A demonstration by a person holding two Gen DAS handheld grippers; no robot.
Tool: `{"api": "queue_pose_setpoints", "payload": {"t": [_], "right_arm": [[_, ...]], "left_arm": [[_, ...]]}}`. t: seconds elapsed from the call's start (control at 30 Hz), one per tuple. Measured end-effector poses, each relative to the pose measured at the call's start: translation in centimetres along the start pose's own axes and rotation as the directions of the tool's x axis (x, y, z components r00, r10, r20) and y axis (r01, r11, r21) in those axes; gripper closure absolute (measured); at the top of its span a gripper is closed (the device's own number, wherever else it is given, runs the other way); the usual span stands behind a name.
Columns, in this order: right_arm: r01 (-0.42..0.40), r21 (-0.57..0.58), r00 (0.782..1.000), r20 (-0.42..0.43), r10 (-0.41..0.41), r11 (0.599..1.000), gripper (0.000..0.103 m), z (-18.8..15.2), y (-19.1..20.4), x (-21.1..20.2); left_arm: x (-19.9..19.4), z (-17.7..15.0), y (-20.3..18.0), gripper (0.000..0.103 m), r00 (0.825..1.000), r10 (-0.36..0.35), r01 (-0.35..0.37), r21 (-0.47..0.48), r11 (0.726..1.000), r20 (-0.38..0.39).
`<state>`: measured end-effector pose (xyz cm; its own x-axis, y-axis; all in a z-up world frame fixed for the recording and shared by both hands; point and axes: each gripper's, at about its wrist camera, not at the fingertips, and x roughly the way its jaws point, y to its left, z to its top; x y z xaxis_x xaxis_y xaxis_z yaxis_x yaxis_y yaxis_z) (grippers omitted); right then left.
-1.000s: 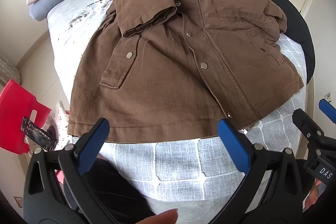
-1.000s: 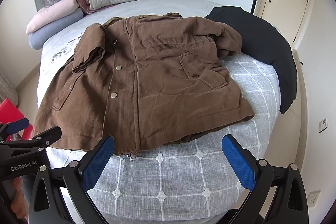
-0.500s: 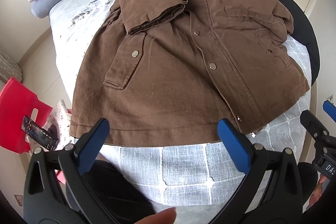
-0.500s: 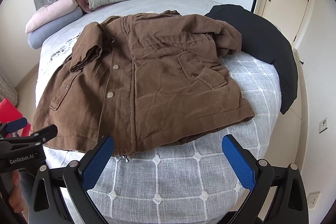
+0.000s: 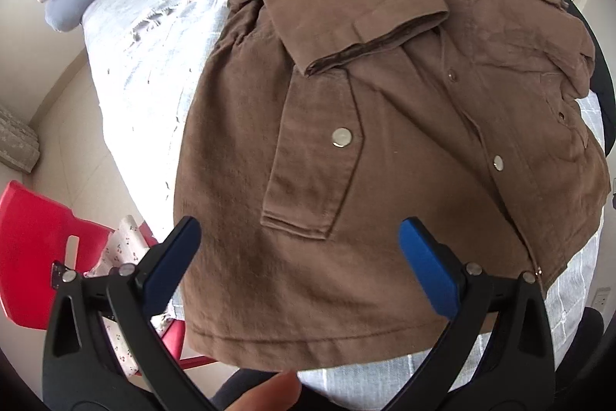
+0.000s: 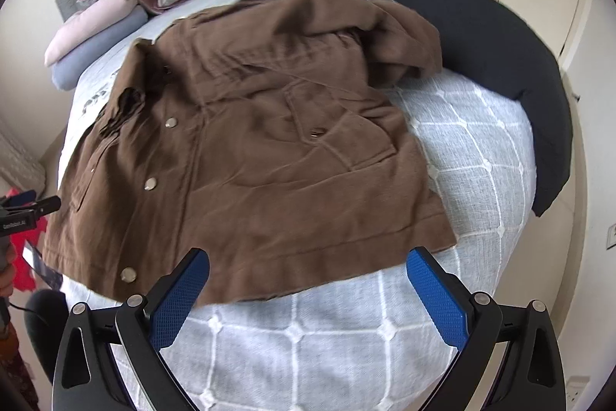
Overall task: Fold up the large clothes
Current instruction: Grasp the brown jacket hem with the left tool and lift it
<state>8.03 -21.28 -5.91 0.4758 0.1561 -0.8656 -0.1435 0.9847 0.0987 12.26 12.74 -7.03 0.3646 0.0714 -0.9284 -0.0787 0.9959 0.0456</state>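
We see the bed [image 6: 481, 156] in its grey quilted cover, with the brown jacket [image 6: 269, 156] spread flat across it, one sleeve [image 5: 346, 2] folded over its front. Our left gripper [image 5: 300, 253] and right gripper [image 6: 308, 280] hover above the hem, jaws spread wide, holding nothing.

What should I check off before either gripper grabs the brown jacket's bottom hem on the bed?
1. Left gripper open, holding nothing: ok.
2. Right gripper open, holding nothing: ok.
3. Brown button-front cotton jacket lies front up on the grey quilted bedspread: ok.
4. Left sleeve folded across the chest: ok.
5. Right sleeve folded flat: not ok, bunched at the shoulder.
6. Bottom hem exposed, nothing on it: ok.
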Motion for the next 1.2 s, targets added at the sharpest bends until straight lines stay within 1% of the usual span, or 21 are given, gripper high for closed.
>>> {"api": "queue_pose_setpoints", "payload": {"t": [0.07, 0.17, 0.27, 0.33, 0.37, 0.4, 0.47, 0.6, 0.7, 0.77, 0.83, 0.9, 0.97, 1.07, 1.13, 1.17, 1.2], "right_arm": [[-0.004, 0.02, 1.0, -0.016, 0.004, 1.0, 0.0, 1.0, -1.6, 1.1], [0.007, 0.036, 0.999, -0.04, -0.005, 0.999, 0.0, 2.7, -3.3, 2.8], [-0.018, 0.054, 0.997, -0.078, 0.022, 0.998, 0.0, 4.2, -4.6, 4.9], [-0.019, 0.059, 0.995, -0.101, 0.025, 0.998, 0.0, 4.6, -5.1, 6.4], [-0.019, 0.055, 0.993, -0.117, 0.025, 0.998, 0.0, 4.8, -5.3, 7.2], [-0.023, 0.05, 0.991, -0.131, 0.029, 0.998, 0.0, 4.8, -5.4, 7.9], [-0.036, 0.049, 0.988, -0.148, 0.043, 0.998, 0.0, 4.6, -5.3, 8.7], [-0.05, 0.062, 0.985, -0.165, 0.059, 0.997, 0.0, 4.4, -5.8, 10.2], [-0.057, 0.041, 0.985, -0.158, 0.063, 0.998, 0.0, 4.0, -6.3, 10.5], [-0.062, 0.027, 0.987, -0.148, 0.065, 0.998, 0.0, 3.6, -6.2, 10.6], [-0.076, 0.017, 0.985, -0.152, 0.078, 0.997, 0.0, 3.2, -6.4, 10.4], [-0.101, 0.032, 0.982, -0.159, 0.105, 0.994, 0.0, 2.8, -7.0, 10.1], [-0.144, 0.077, 0.974, -0.163, 0.155, 0.987, 0.0, 2.5, -7.9, 9.5], [-0.22, 0.164, 0.957, -0.154, 0.246, 0.962, 0.0, 2.7, -9.7, 9.1], [-0.268, 0.241, 0.942, -0.136, 0.306, 0.933, 0.0, 2.7, -11.1, 8.7], [-0.294, 0.288, 0.933, -0.121, 0.339, 0.911, 0.0, 2.6, -12.0, 8.7], [-0.318, 0.326, 0.923, -0.107, 0.369, 0.89, 0.0, 2.5, -12.8, 8.7]], "left_arm": [[1.6, 0.9, 1.5, 0.0, 1.0, -0.013, 0.012, -0.032, 0.999, -0.026], [3.6, 2.1, 3.5, 0.0, 0.999, -0.026, 0.024, -0.058, 0.998, -0.042], [6.0, 2.9, 5.0, 0.0, 0.997, -0.044, 0.038, -0.084, 0.996, -0.065], [7.5, 3.0, 5.6, 0.0, 0.995, -0.042, 0.035, -0.088, 0.996, -0.086], [8.0, 3.0, 6.0, 0.0, 0.995, -0.056, 0.048, -0.09, 0.995, -0.086], [8.4, 2.9, 6.3, 0.0, 0.992, -0.085, 0.077, -0.095, 0.992, -0.088], [8.7, 2.5, 6.8, 0.0, 0.988, -0.133, 0.126, -0.099, 0.987, -0.077], [8.9, 1.9, 7.2, 0.0, 0.983, -0.173, 0.171, -0.04, 0.984, -0.063], [9.0, 1.6, 7.6, 0.0, 0.978, -0.185, 0.186, 0.004, 0.983, -0.093], [8.9, 1.5, 7.9, 0.0, 0.974, -0.192, 0.194, 0.006, 0.981, -0.119], [8.6, 1.3, 8.6, 0.0, 0.968, -0.206, 0.206, -0.014, 0.978, -0.143], [8.4, 0.8, 9.6, 0.0, 0.957, -0.242, 0.237, -0.05, 0.97, -0.158], [8.4, 0.2, 10.6, 0.0, 0.943, -0.284, 0.275, -0.075, 0.959, -0.172], [8.3, -0.6, 11.8, 0.003, 0.924, -0.348, 0.336, -0.101, 0.937, -0.157], [8.1, -1.5, 13.1, 0.008, 0.906, -0.395, 0.377, -0.134, 0.916, -0.151], [8.2, -1.6, 13.6, 0.01, 0.896, -0.417, 0.395, -0.154, 0.906, -0.15], [8.2, -1.9, 14.0, 0.018, 0.882, -0.447, 0.421, -0.175, 0.89, -0.15]]}}
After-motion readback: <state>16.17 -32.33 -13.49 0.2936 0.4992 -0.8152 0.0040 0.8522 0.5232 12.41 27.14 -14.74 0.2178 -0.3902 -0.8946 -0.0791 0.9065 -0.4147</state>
